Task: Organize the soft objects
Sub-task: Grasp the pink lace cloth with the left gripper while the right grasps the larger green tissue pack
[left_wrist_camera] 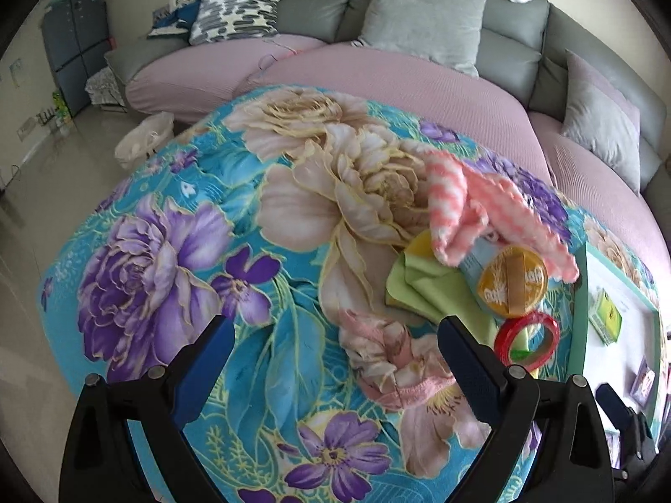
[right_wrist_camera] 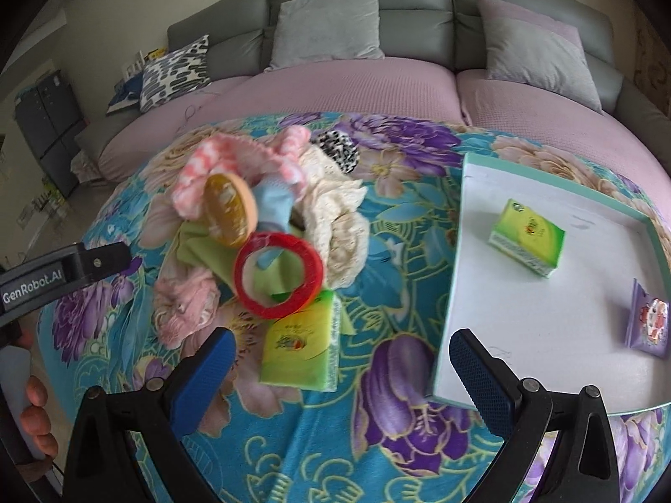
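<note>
On the far left we see our left gripper [left_wrist_camera: 335, 339] with its blue pads spread wide and nothing between them, hovering over the flowered blanket [left_wrist_camera: 176, 243]. A crumpled pink cloth [left_wrist_camera: 390, 360] lies just ahead of it.

Moving right, we come to the heap of soft things. A green cloth [left_wrist_camera: 423, 289] sits at the bottom, and a pink-and-white striped towel [left_wrist_camera: 469, 201] is draped over the top. An orange tape roll [left_wrist_camera: 512, 281] leans against a light blue cloth [right_wrist_camera: 274, 203], and a red ring [right_wrist_camera: 279, 274] rests on the green cloth in front. A cream lace cloth [right_wrist_camera: 339, 226] lies on the heap's right side, with a black-and-white spotted piece [right_wrist_camera: 339, 149] behind it. A green tissue pack [right_wrist_camera: 302, 339] lies at the heap's near edge, just beside the ring.

Our right gripper [right_wrist_camera: 342, 358] also stands wide apart and empty, hanging over the blanket between the heap and the tray.

Farthest right is the white tray [right_wrist_camera: 545, 327] with a teal rim. It holds a second green tissue pack [right_wrist_camera: 527, 237] and a purple packet [right_wrist_camera: 648, 320], well apart from each other.
</note>
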### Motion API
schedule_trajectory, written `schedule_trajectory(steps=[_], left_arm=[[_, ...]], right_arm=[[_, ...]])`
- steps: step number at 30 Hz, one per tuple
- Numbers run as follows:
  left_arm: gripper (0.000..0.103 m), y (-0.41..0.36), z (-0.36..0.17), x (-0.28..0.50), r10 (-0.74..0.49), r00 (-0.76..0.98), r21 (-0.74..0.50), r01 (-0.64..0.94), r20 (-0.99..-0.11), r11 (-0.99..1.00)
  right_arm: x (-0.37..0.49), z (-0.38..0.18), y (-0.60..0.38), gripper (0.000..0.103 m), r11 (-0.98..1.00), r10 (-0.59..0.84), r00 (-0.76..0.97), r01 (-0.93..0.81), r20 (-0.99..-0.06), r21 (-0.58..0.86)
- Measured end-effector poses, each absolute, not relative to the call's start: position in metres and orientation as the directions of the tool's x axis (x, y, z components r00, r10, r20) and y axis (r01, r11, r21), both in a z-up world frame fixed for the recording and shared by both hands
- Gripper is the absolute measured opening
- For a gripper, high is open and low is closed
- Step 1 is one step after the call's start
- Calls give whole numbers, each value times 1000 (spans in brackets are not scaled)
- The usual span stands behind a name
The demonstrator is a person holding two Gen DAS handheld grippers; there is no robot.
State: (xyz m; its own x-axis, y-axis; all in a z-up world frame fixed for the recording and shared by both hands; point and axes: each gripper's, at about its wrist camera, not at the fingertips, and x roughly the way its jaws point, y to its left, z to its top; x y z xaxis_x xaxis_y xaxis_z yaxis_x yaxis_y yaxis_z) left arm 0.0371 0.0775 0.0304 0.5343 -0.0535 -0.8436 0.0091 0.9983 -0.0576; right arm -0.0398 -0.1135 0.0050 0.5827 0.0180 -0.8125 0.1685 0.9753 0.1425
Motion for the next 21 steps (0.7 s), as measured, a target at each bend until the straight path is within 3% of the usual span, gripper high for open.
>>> schedule_trajectory(steps=[21], left_arm=[[98,45,-39,46,-160,312,-131,110,-937,985]], right_arm=[[-23,-32,-92,103,981,62,487,133,-871,144]])
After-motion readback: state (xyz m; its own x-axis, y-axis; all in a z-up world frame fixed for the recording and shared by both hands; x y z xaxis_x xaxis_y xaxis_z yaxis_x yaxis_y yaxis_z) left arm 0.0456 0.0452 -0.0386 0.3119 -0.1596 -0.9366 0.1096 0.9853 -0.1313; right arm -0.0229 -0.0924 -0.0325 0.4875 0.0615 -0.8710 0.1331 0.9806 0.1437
